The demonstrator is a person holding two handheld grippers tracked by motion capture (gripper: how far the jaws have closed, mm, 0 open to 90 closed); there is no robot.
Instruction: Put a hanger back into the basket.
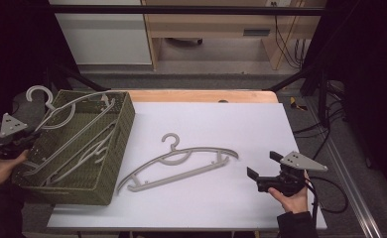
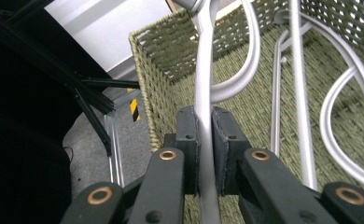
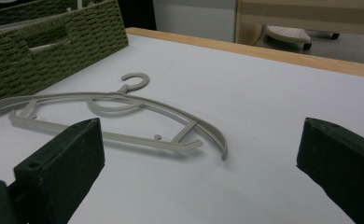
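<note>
Left claw (image 2: 205, 154) clamped on a grey hanger (image 2: 203, 88) above the woven basket (image 2: 166, 56), more hangers (image 2: 301, 116) beside it, right claw (image 3: 199, 172) wide apart, another hanger (image 3: 119, 116) on the tabletop (image 3: 264, 93) ahead

Dim room, dark edges; table (image 1: 221, 129) evenly lit from above, soft shadows; close-ups slightly blurred.

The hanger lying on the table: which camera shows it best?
The high view: the hanger on the table lies whole and unobstructed, hook toward the far edge, between the basket and the right gripper. The right gripper view also shows it, low and foreshortened. The left gripper view looks into the basket instead.
</note>
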